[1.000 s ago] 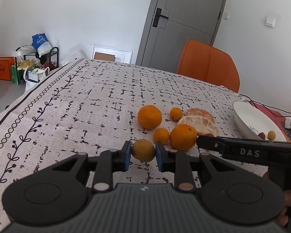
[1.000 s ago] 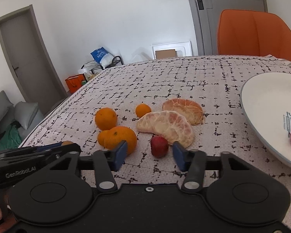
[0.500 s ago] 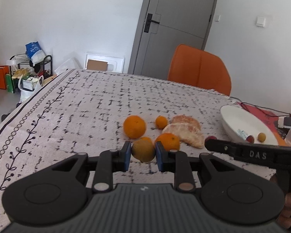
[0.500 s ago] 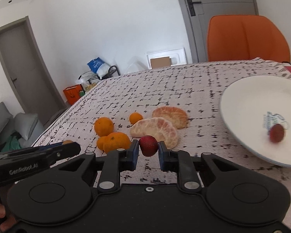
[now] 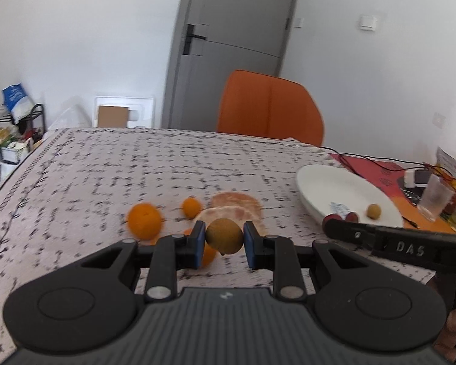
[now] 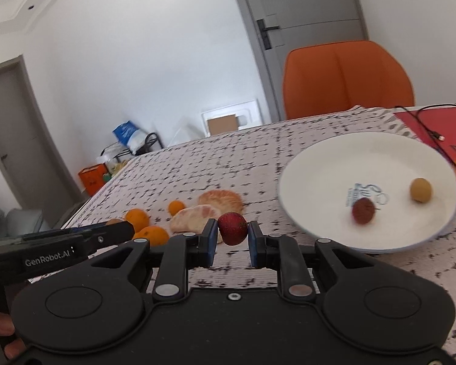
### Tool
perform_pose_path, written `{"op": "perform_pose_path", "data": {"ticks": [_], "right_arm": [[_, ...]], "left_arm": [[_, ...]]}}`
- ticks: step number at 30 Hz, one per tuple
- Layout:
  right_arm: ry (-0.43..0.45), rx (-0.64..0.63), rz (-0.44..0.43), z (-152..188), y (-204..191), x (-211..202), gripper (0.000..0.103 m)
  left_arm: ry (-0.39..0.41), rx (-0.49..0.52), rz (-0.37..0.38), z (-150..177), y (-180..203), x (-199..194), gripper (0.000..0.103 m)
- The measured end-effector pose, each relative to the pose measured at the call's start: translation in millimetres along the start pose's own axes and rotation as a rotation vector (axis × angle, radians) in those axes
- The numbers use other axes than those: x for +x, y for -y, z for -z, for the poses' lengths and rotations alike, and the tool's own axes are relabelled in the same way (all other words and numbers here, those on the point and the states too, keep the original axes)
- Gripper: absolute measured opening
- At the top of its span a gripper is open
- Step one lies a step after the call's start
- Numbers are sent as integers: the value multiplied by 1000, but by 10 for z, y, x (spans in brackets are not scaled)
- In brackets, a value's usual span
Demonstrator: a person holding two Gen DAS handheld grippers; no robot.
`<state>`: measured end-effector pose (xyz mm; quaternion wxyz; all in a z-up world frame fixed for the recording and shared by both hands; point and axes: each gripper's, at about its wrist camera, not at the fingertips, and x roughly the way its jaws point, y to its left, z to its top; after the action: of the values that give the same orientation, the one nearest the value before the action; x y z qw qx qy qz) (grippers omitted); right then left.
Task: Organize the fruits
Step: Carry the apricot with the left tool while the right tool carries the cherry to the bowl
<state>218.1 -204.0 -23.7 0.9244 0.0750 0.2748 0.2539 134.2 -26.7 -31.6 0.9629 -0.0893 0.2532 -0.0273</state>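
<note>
Oranges (image 6: 137, 218): four. Peeled halves (image 6: 194, 216): two. Red fruits (image 6: 232, 228): two. Brown fruits (image 5: 224, 235): two. Plate (image 6: 319, 164): one.

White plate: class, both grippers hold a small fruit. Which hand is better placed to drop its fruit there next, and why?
Probably the right. The right gripper, shut on the red fruit, sits close beside the white plate. The left gripper, holding the brown fruit, is above the oranges, farther away.
</note>
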Motion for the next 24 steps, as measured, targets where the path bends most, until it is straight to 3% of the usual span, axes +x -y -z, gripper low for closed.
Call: {"op": "perform_pose_path", "data": {"ticks": [12, 24], "right_arm": [[67, 91, 103, 21, 403, -246, 20], [153, 169, 199, 85, 743, -421, 20]], "left_arm": [[-7, 93, 98, -134, 481, 239, 25], [-65, 192, 206, -159, 918, 530, 25]]}}
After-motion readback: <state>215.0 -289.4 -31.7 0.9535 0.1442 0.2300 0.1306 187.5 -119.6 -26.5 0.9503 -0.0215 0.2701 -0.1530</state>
